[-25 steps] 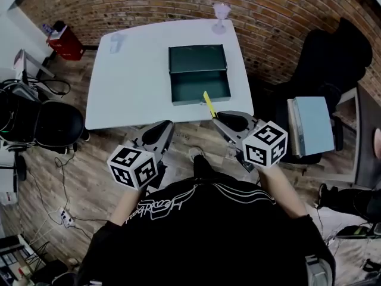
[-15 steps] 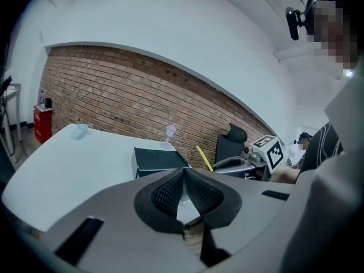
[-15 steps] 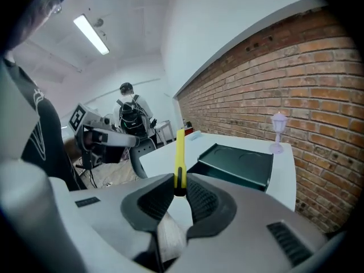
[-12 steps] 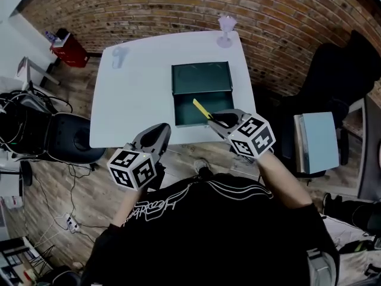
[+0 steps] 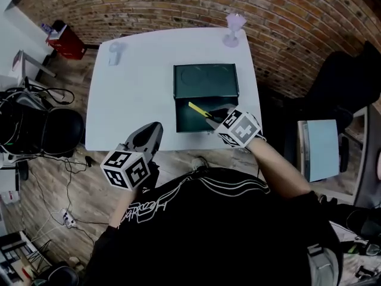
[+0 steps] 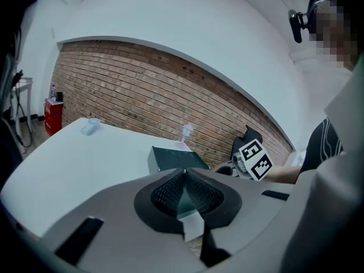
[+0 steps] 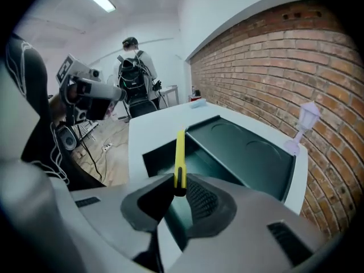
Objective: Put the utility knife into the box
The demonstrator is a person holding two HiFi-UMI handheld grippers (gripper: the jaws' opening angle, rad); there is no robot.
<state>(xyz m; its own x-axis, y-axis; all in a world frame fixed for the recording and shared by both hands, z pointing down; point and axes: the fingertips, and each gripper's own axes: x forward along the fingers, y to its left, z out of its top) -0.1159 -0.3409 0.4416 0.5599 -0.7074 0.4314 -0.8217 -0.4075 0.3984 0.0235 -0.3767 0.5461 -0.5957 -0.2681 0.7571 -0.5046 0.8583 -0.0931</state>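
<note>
Knife (image 7: 180, 161) clamped by its near end in right hand-held gripper (image 5: 213, 119), pointing far-left over box (image 5: 205, 82) tray, not yet inside. Lower it flat along tray's long side before release; tip could catch a wall. Open lid bounds far side; near wall sits close to surface (image 5: 131, 82) edge. Near-left, left hand-held gripper (image 5: 153, 127) hangs clear, closed, empty.

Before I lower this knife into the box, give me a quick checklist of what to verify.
1. Grip on the knife: ok, right gripper is shut on its dark end.
2. Box open: ok, lid folded back.
3. Knife above the box opening: ok in the head view.
4. Left gripper out of the way: ok, shut, empty, near the table edge.
5. Blade retracted: cannot tell.
</note>
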